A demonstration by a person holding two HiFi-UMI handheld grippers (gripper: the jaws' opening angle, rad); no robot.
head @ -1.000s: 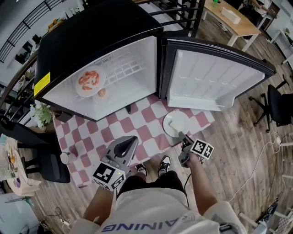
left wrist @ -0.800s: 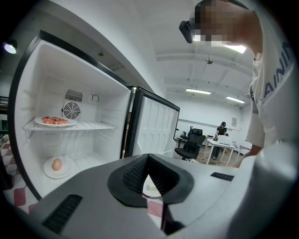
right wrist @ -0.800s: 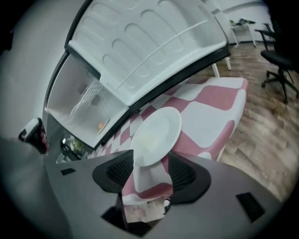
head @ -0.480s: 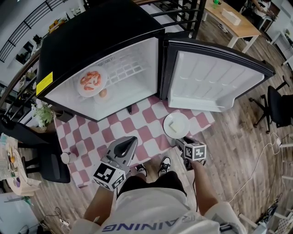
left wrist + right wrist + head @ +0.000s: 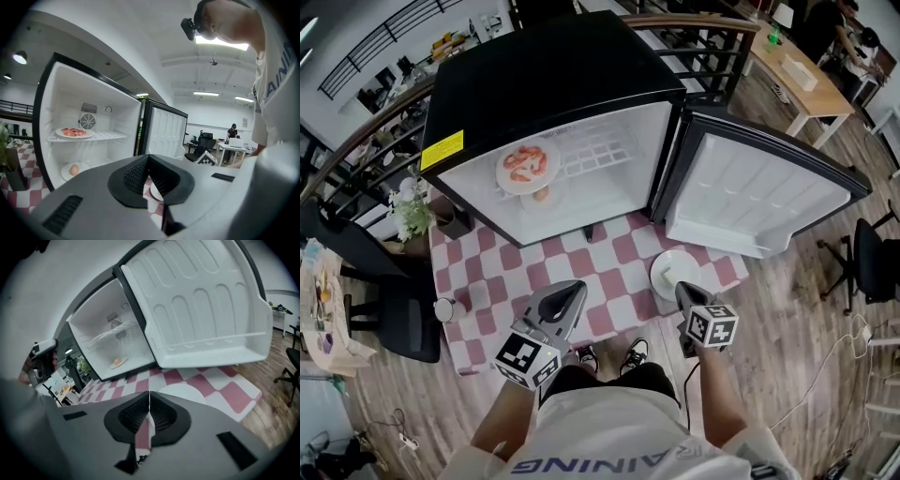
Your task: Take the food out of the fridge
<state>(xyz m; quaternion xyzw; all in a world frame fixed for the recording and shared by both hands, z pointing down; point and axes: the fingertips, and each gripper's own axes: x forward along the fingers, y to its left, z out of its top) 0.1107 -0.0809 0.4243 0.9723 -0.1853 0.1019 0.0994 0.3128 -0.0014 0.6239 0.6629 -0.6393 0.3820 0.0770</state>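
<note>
A white plate (image 5: 502, 174) holds pink food (image 5: 528, 161).

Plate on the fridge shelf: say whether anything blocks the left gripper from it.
Nothing visible does. The door stands wide open, and the left gripper faces the plate across open space above the checkered cloth.

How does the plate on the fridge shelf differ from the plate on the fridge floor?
The shelf plate sits up on the wire shelf; the floor plate lies below it on the fridge bottom. The shelf plate holds a heap of pink-red food; the floor plate holds one brownish egg. Both are white and round.
</note>
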